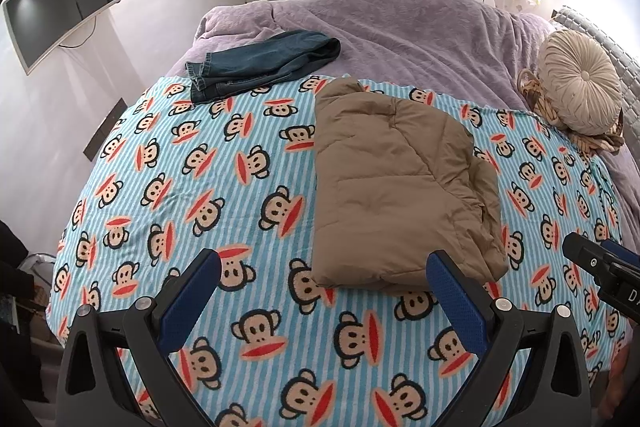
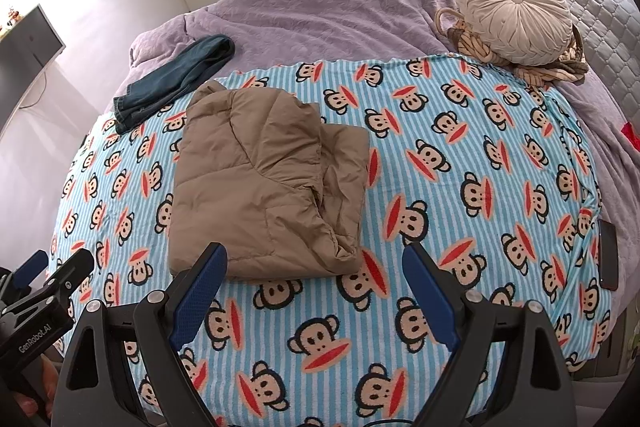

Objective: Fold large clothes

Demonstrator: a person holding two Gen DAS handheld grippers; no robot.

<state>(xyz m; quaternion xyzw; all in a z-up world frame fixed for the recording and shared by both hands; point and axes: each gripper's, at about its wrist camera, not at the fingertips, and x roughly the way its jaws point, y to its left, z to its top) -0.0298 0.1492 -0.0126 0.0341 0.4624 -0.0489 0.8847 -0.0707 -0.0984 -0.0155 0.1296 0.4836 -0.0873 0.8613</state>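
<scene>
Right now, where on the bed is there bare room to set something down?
Bare monkey blanket lies between the brown jacket and the phone, and left of the jacket below the jeans. The round cushion crowds the far right corner.

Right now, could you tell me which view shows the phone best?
The right wrist view: the phone lies in plain sight at the bed's right edge, beside the monkey blanket. The left wrist view does not show it.
</scene>
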